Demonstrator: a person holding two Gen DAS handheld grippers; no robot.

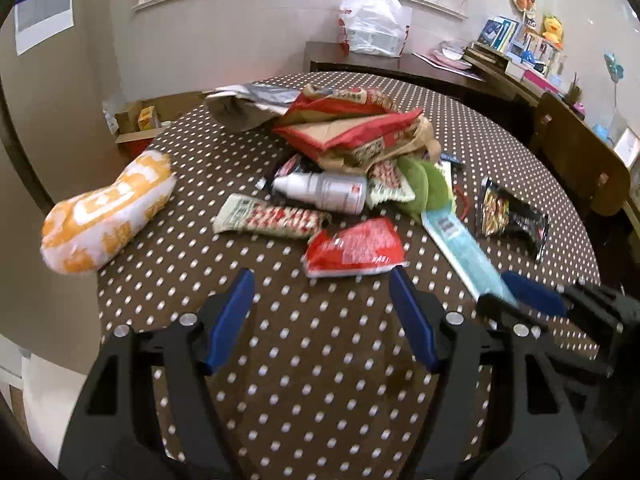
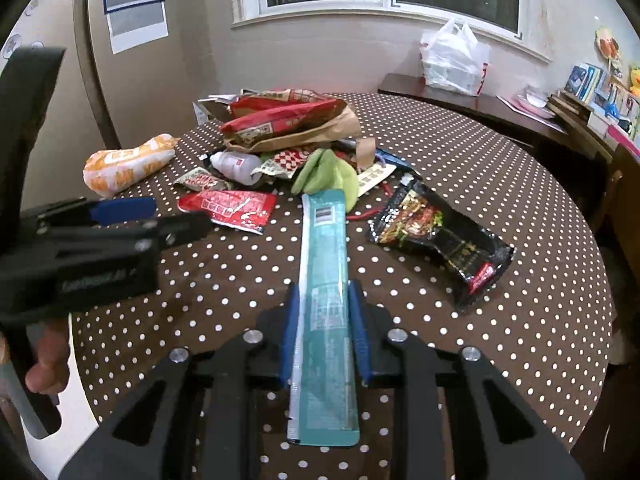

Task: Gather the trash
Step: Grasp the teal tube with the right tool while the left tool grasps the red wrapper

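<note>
My right gripper [image 2: 324, 300] is shut on a long teal wrapper [image 2: 324, 248] that lies flat on the dotted table [image 2: 460, 352], its blue pads against the wrapper's two long edges. The left wrist view shows the same wrapper [image 1: 456, 240] running into the right gripper [image 1: 508, 294] at the right. My left gripper [image 1: 320, 280] stands open just above the cloth, with nothing between its fingers. Just beyond its fingertips lies a red wrapper [image 1: 354, 248]. Further back is a pile of trash: a white bottle [image 1: 324, 190], a red-and-white wrapper [image 1: 272, 220], green wrappers [image 1: 424, 188] and red and brown bags [image 1: 352, 128].
An orange-and-white bag [image 1: 108, 220] lies at the table's left edge. A black snack packet [image 2: 440, 236] lies to the right of the teal wrapper. Behind the table stand a dark sideboard [image 1: 400, 60] with a white plastic bag [image 1: 376, 24], and a wooden chair [image 1: 580, 160] at the right.
</note>
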